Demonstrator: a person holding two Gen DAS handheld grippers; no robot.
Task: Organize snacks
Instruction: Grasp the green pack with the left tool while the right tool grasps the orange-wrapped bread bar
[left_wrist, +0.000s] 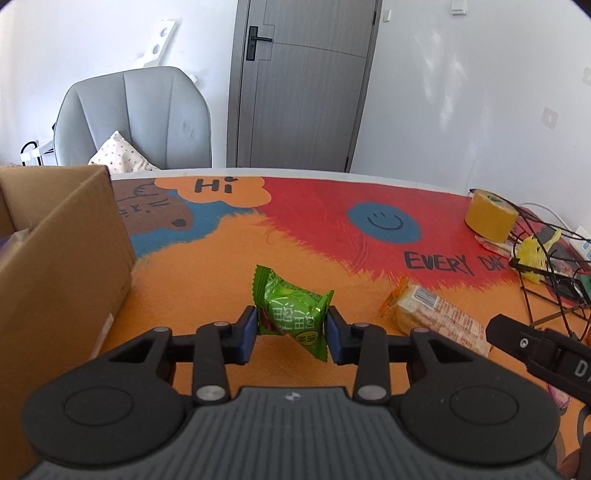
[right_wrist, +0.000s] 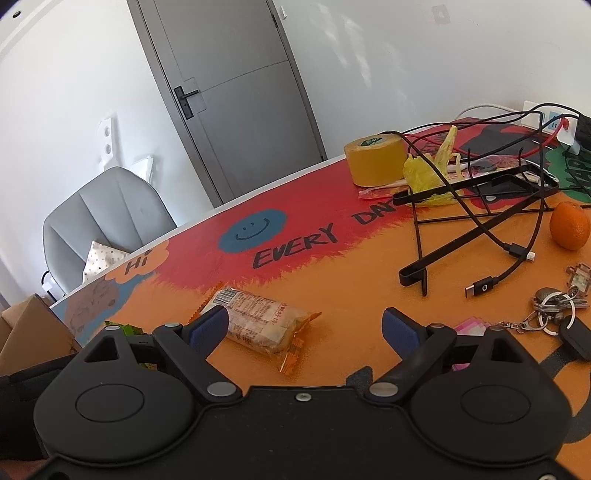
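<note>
The left gripper (left_wrist: 291, 332) is clamped on the green snack packet (left_wrist: 290, 315), both blue pads against its sides, with the cardboard box (left_wrist: 62, 258) to its left. The right gripper (right_wrist: 304, 330) is spread wide; the orange-wrapped snack bar (right_wrist: 258, 319) lies on the table mat (right_wrist: 351, 280) between its fingers, nearer the left one.

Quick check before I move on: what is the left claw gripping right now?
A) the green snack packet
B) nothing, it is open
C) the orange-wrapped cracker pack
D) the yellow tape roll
A: in the left wrist view the left claw has both pads pressed against the green snack packet.
</note>
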